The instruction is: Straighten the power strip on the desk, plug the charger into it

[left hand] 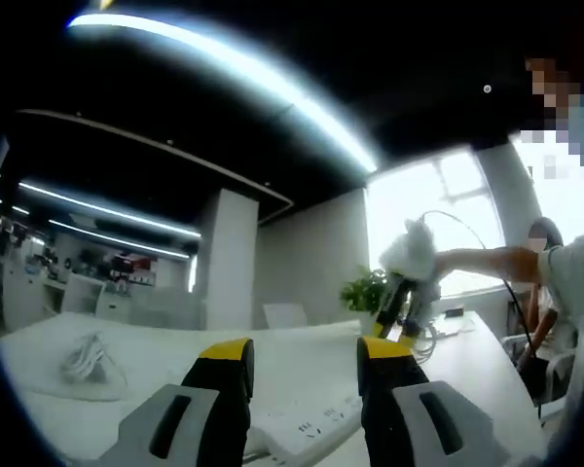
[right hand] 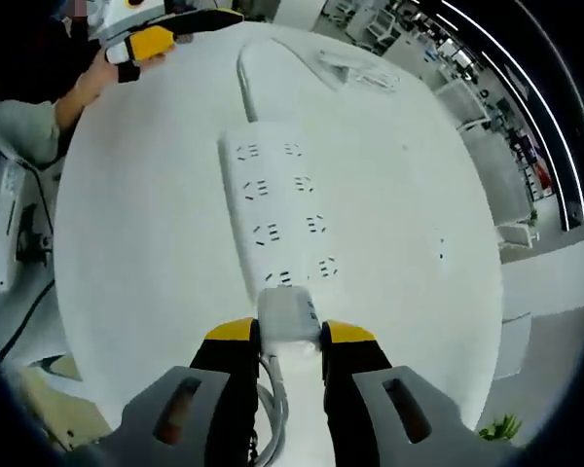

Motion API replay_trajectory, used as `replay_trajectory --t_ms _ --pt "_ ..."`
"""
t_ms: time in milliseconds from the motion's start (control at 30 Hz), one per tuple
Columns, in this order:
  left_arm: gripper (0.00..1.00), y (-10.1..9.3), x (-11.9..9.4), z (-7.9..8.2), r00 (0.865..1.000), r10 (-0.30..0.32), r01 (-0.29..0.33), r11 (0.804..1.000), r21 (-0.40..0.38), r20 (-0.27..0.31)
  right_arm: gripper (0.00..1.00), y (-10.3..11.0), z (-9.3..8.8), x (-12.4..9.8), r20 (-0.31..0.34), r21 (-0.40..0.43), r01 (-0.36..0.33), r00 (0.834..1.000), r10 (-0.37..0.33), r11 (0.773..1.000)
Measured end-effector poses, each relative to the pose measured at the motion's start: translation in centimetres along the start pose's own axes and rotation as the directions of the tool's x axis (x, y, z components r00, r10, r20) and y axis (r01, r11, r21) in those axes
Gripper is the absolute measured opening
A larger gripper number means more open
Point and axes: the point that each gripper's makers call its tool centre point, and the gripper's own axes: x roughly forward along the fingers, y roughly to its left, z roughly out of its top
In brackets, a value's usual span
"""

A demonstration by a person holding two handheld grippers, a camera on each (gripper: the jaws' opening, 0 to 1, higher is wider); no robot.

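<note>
Your right gripper (right hand: 290,341) clamps the white charger (right hand: 288,314) at the power strip (right hand: 277,214) end sockets (seating unclear); the strip lies straight on the desk (right hand: 136,253). Left gripper (left hand: 302,355) gapes empty.

White desk (left hand: 302,365), bright window (left hand: 438,209) (dark ceiling, strip lights (left hand: 234,73))

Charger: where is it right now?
In the right gripper view, the charger sits low centre, held in the right claw, at the near end of the power strip on the white desk.
</note>
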Motion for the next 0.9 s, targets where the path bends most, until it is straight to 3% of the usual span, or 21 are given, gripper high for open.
replay_trajectory --t_ms 900 --pt "0.43 -0.19 -0.31 0.81 1.0 0.008 -0.008 1.0 0.001 0.014 0.23 0.07 0.52 0.9 -0.203 -0.082 -0.015 0.979 -0.002 0.997"
